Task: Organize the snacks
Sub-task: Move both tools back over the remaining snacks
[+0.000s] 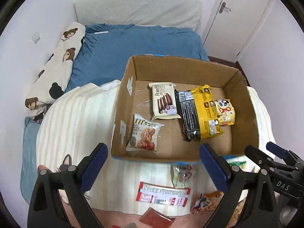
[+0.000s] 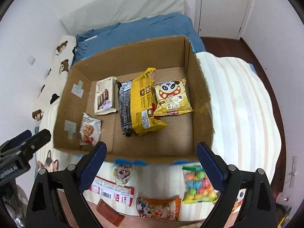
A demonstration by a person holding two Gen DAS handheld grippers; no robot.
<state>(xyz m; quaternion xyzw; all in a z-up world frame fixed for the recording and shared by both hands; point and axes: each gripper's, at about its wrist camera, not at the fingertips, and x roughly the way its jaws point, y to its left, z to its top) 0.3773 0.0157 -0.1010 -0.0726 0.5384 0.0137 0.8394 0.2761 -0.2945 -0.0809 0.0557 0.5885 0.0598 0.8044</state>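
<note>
An open cardboard box (image 1: 245, 102) (image 2: 201, 87) sits on a striped blanket on the bed. Inside lie a Franzzi wafer pack (image 1: 165, 100) (image 2: 105, 95), a black pack (image 1: 188, 114) (image 2: 124, 104), a yellow pack (image 1: 206, 110) (image 2: 142, 102), a panda snack bag (image 1: 225, 112) (image 2: 171, 96) and a white cookie bag (image 1: 143, 134) (image 2: 89, 131). My left gripper (image 1: 153, 169) is open and empty above the box's near edge. My right gripper (image 2: 152, 169) is open and empty, also at the near edge. Loose snacks lie below both.
On the blanket in front of the box lie a red-and-white pack (image 1: 163, 193) (image 2: 114, 191), an orange bag (image 1: 207, 202) (image 2: 159, 207), a colourful candy bag (image 2: 197, 184), a small clear bag (image 1: 181, 173) (image 2: 122, 172) and a brown-red packet (image 1: 156, 218) (image 2: 109, 212). A bear-print pillow (image 1: 57, 64) lies left.
</note>
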